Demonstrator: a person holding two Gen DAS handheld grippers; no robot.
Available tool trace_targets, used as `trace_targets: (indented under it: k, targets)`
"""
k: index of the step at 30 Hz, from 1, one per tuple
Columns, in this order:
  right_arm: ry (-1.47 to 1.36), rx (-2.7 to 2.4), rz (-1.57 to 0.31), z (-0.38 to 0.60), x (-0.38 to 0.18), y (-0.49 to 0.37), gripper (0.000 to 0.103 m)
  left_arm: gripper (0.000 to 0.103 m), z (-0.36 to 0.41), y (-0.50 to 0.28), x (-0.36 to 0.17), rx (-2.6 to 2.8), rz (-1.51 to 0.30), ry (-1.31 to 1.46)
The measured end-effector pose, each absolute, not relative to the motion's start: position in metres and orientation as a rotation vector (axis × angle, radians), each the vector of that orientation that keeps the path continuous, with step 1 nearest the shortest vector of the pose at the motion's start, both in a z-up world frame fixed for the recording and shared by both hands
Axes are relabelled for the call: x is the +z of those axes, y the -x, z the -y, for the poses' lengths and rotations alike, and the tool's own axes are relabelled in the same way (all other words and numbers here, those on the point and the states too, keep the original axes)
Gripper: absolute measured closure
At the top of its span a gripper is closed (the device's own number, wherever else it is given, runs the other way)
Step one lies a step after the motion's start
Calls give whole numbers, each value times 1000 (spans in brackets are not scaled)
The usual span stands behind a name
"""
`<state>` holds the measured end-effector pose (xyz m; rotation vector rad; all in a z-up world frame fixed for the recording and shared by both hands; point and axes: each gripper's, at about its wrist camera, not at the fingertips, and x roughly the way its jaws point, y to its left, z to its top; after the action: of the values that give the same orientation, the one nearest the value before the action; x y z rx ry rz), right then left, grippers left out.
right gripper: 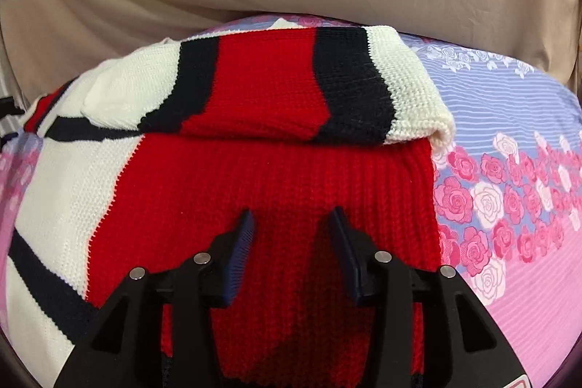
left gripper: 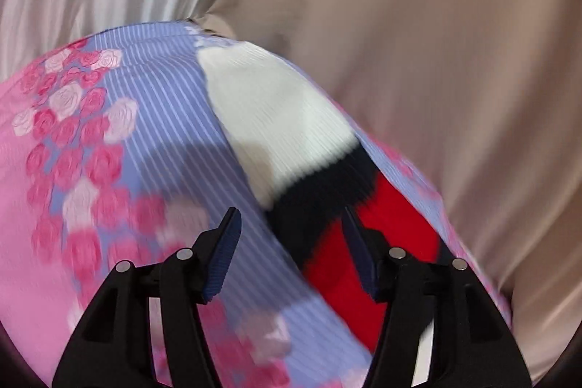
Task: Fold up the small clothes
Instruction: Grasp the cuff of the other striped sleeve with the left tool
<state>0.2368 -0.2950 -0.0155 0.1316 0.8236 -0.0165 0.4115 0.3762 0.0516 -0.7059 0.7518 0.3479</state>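
The right gripper (right gripper: pixel 289 224), parted and empty, hung nearer, over the sweater (right gripper: pixel 254 170); the left gripper (left gripper: pixel 291 224), likewise empty, probably lay beside the sweater's end.

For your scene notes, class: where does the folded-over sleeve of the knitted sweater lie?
In the right wrist view, the sleeve lies across the sweater's far edge, beyond the right gripper, on the floral sheet.

The knitted sweater (right gripper: pixel 254 90) is running off the lower left of the right wrist view, its far sleeve end lying hidden behind the fold. In the left wrist view the sweater (left gripper: pixel 276 119) is smearing with motion blur, as are the roses on the floral sheet (left gripper: pixel 72 170) at lower left. The right hand-held gripper (right gripper: pixel 291 224) is covering the knit's lower edge.
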Motion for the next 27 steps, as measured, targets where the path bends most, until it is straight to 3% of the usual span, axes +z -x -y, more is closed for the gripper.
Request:
trace_targets:
  k: [5, 8, 14, 19, 23, 25, 26, 27]
  targets:
    - [-119, -18, -820, 289, -20, -234, 56, 51, -398, -434, 33, 331, -749, 825]
    - [-107, -24, -820, 287, -20, -235, 54, 95, -392, -443, 46, 332, -751, 747]
    - [-111, -26, -817, 289, -21, -233, 53, 96, -288, -418, 139, 206, -556, 436]
    - [-123, -24, -812, 290, -20, -233, 53, 96, -116, -379, 206, -122, -469, 208]
    - [-143, -17, -807, 291, -20, -232, 52, 90, 23, -357, 178, -345, -557, 74]
    - [-151, -12, -804, 291, -20, -232, 50, 64, 77, -353, 134, -392, -639, 37]
    - [-156, -12, -802, 292, -20, -232, 49, 42, 100, -350, 107, -376, -678, 11]
    - [-160, -12, -801, 291, -19, -231, 49, 42, 111, -347, 87, -366, -702, 2]
